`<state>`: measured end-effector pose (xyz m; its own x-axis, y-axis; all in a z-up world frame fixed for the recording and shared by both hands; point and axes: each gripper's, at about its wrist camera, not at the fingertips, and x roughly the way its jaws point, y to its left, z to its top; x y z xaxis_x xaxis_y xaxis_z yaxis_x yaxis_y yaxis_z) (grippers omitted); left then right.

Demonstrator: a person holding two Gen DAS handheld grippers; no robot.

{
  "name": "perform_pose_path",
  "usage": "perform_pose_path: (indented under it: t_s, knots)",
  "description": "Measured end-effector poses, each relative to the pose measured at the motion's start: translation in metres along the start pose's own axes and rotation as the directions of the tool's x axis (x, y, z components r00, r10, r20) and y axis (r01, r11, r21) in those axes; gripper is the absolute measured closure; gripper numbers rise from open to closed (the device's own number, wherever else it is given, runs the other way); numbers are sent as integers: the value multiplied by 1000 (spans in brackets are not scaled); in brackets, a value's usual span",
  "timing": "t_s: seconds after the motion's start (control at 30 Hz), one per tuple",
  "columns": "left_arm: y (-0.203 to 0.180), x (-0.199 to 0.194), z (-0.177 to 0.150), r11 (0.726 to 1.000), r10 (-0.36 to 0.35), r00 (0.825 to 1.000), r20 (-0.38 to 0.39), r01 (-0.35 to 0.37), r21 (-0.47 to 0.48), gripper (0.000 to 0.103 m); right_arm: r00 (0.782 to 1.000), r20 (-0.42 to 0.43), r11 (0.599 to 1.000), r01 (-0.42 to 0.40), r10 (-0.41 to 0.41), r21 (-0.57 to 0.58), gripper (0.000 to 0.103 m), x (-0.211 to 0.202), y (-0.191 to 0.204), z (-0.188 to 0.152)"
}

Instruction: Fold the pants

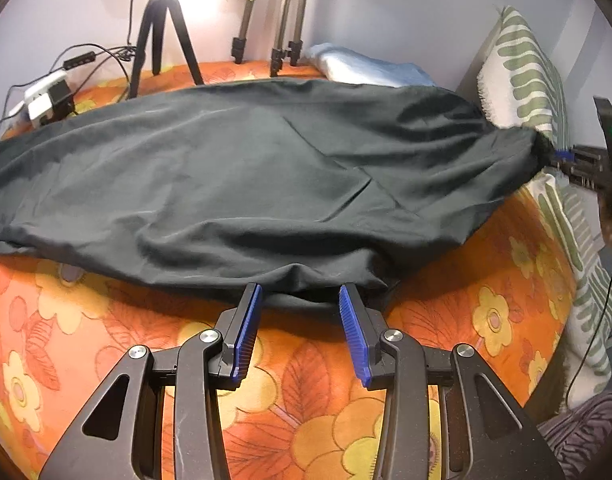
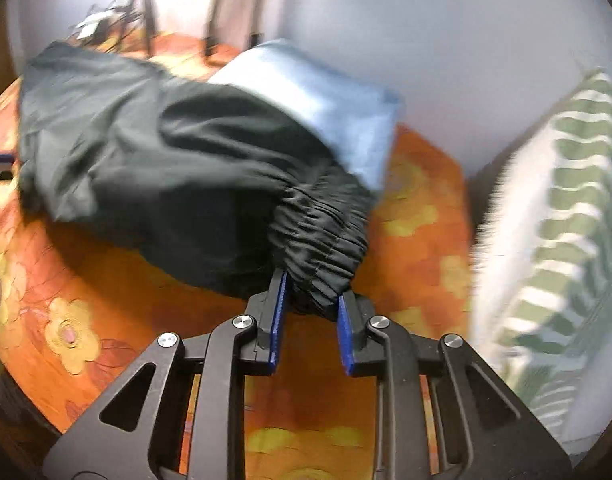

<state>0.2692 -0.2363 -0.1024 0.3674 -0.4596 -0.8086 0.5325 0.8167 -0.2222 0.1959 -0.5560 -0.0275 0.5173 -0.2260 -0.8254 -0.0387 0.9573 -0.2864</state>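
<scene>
The right gripper (image 2: pixel 310 300) is clamped on the gathered elastic waistband (image 2: pixel 322 236) of the dark grey fabric pants (image 1: pixel 245 168), pulling that end taut, probably to flatten things for the fold. The left gripper (image 1: pixel 299 300) has its blue-padded jaws spread, straddling the pants' near edge without pinching yet. The pants lie stretched across the orange floral bedspread (image 1: pixel 486 280), waistband end near the green-patterned white pillow (image 1: pixel 530 72).
</scene>
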Motion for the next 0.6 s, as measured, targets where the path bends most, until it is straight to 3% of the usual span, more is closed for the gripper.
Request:
perform_pose_path:
  t_s: [0.13,0.2,0.23,0.37,0.47,0.6]
  knots:
    - [-8,4,-5,998,-56,998,-25,56,2,64,994,-57,995,94,-91,43,72,23,-7,-4]
    - [-13,5,-7,997,-70,997,-32,70,9,64,983,-74,985,169,-166,38,57,35,-4,-12]
    - [-14,5,-8,996,-85,996,-34,86,4,64,980,-69,981,190,-186,44,57,36,-5,-16]
    - [-14,12,-8,993,-119,992,-44,118,-27,64,991,-27,971,137,-134,197,51,19,-12,-32]
    - [-17,21,-8,989,-141,988,-67,138,-49,64,999,18,933,36,-45,357,40,3,-11,-49]
    - [-23,30,-8,992,-122,990,-70,118,-49,64,999,33,894,-30,17,447,39,-3,8,-67]
